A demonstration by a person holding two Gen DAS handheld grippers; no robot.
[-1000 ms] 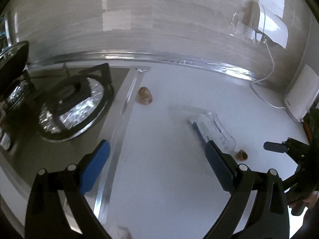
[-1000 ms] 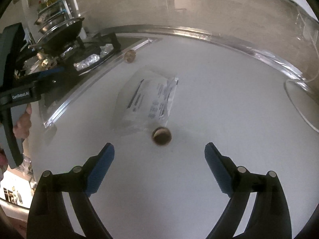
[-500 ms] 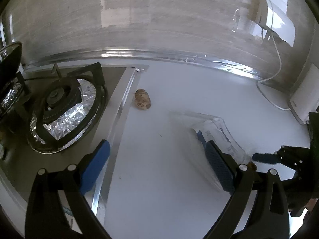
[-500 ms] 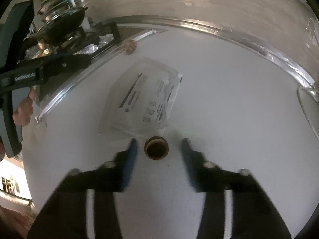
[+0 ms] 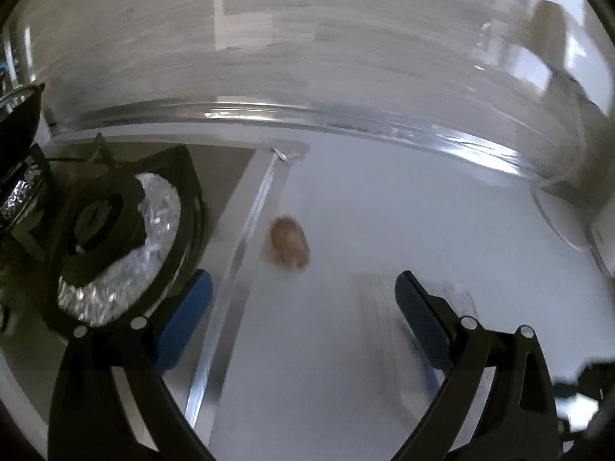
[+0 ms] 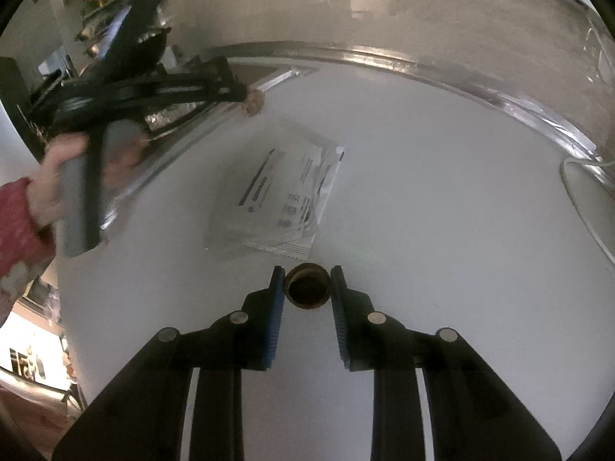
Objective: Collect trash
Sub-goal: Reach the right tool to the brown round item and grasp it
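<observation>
On the white worktop (image 6: 442, 199), mid-span: small brown round cap (image 6: 307, 285), my right gripper (image 6: 307, 288) clamped on it. Stove-edge brown scrap (image 5: 289, 243), clear printed wrapper (image 6: 282, 196): uncollected; left gripper (image 5: 303, 296) spread.

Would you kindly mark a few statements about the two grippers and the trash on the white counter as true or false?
1. The right gripper has its fingers closed against the small brown cup-shaped piece. True.
2. The left gripper is shut on the brown shell-like scrap. False: its jaws are wide apart and the scrap lies ahead of them on the counter.
3. The clear plastic wrapper lies flat on the counter beyond the right gripper. True.
4. The brown shell-like scrap sits on the foil-lined burner. False: it lies on the white counter, just past the stove's metal edge.
</observation>
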